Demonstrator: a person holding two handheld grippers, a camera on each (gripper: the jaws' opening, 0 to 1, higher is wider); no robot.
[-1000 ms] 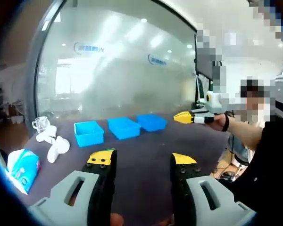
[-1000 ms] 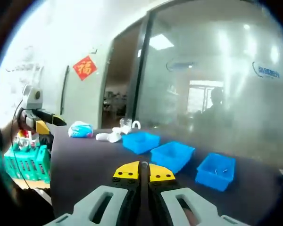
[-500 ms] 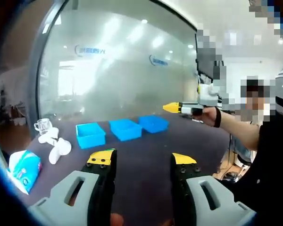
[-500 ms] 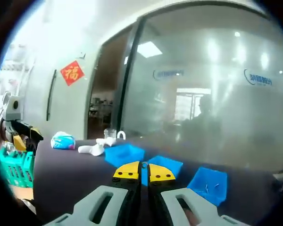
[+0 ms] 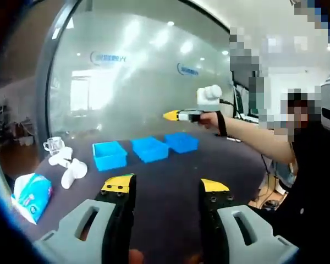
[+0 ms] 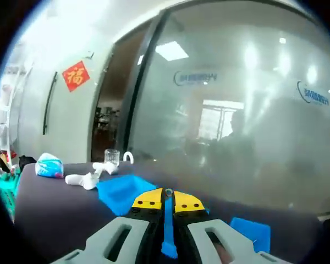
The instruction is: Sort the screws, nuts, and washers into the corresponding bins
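Right hand-held gripper (image 5: 173,115) moved over rectangular blue plastic bins (image 5: 149,149); jaws together.

The right gripper (image 6: 168,201) has its yellow-tipped jaws nearly together, pinching a small metal part (image 6: 168,192) at the tips. Beyond the jaws, blue bins (image 6: 121,192) sit on a dark table (image 6: 49,203); another blue bin (image 6: 252,231) lies to the right. A clear cup (image 6: 111,157), white objects (image 6: 83,179) and a tissue pack (image 6: 48,165) stand at the table's far left. A red paper sign (image 6: 76,76) hangs on the wall beside a frosted glass partition (image 6: 247,121).
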